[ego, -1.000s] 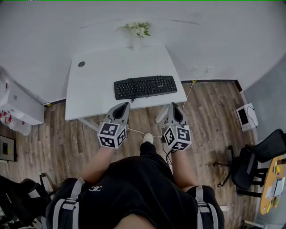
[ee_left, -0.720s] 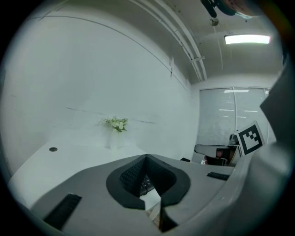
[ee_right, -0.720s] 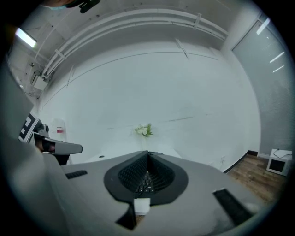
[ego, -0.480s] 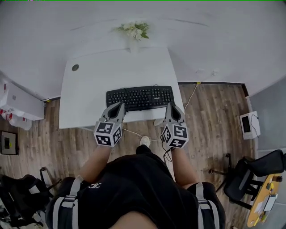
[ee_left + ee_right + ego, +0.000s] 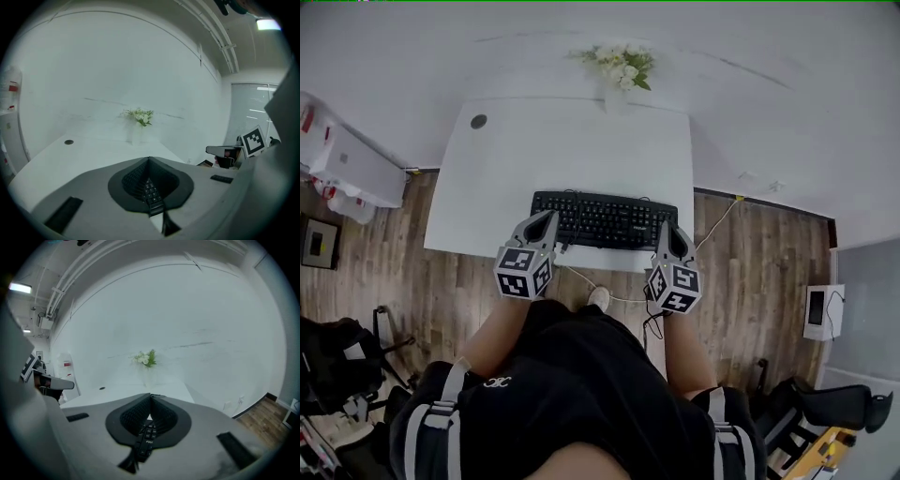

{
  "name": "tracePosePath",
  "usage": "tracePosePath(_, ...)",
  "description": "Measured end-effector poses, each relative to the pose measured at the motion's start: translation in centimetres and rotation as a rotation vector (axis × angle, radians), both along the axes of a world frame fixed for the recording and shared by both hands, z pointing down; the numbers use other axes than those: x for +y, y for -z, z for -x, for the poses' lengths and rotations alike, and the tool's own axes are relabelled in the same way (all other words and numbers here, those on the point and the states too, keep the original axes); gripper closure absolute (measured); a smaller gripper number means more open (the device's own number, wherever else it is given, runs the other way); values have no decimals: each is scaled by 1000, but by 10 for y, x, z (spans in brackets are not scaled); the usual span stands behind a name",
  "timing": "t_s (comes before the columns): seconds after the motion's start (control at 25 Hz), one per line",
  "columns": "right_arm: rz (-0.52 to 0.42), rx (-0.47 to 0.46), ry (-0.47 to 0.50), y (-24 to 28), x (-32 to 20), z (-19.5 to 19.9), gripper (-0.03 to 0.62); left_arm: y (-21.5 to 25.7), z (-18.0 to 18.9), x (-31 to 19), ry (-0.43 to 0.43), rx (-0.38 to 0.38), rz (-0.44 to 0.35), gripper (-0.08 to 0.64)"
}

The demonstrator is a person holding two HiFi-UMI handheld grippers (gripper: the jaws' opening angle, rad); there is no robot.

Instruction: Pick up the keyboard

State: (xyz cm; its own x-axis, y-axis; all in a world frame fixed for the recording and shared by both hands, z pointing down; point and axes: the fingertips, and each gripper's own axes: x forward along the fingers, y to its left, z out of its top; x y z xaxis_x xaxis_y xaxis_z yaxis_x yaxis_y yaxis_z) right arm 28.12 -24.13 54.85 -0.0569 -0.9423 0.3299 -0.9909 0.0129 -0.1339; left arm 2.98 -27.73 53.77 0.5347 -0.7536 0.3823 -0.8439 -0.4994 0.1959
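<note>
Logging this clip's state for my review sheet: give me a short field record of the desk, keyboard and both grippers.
desk: white
keyboard: black, flat on the desk near its front edge
left gripper: jaws together, tip at the keyboard's left end
right gripper: jaws together, tip at the keyboard's right end
flowers: white, at the desk's back edge
lift: not yet done

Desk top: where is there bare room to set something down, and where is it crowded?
Free: the stretch of desk between the keyboard and the far edge, bordered by the cable hole at far left and the flowers right of centre. Also left of the keyboard. Crowded: the near edge, with keyboard, left gripper and right gripper.
</note>
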Motion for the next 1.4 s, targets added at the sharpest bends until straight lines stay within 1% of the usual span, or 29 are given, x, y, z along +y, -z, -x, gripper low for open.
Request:
tracePosePath(0.08,8,12,6,-5,-7,4,588,-9,6,-4,3,-5,26,560)
tracePosePath(0.2,7,55,21,-11,-19,10,588,-22,11,-15,-18,-3,67,559)
tracePosePath(0.24,10,49,25,-15,-22,11,588,-24,13,-19,-25,-5,71,560)
tracePosePath(0.44,60,-40,-25,-34,-34,2,588,-32,28,-37,-22,-25,85,560)
tracePosePath(0.56,92,-72,-22,-42,-40,-1,588,-37,38,-44,-10,-30,97,558)
tracePosePath(0.68,129,-127,-21,-52,-42,-6,588,-52,46,-47,-4,-34,137,558)
tracePosePath(0.76,157,-153,-26,-61,-42,-14,588,-62,47,-48,0,-9,177,558)
tracePosePath(0.88,211,-164,-20,-79,-39,-26,586,-75,52,-50,23,52,232,557)
tracePosePath(1.0,244,-160,-27,-96,-35,-41,586,-86,61,-51,49,91,261,502)
tracePosePath(1.08,270,-179,-26,-108,-32,-51,575,-94,67,-50,62,111,284,468)
tracePosePath(1.16,300,-216,-7,-120,-30,-60,525,-106,72,-50,72,131,322,436)
tracePosePath(1.24,337,-257,12,-132,-29,-67,500,-122,77,-50,78,143,376,386)
tracePosePath(1.4,414,-312,60,-155,-29,-76,449,-155,86,-51,67,137,471,350)
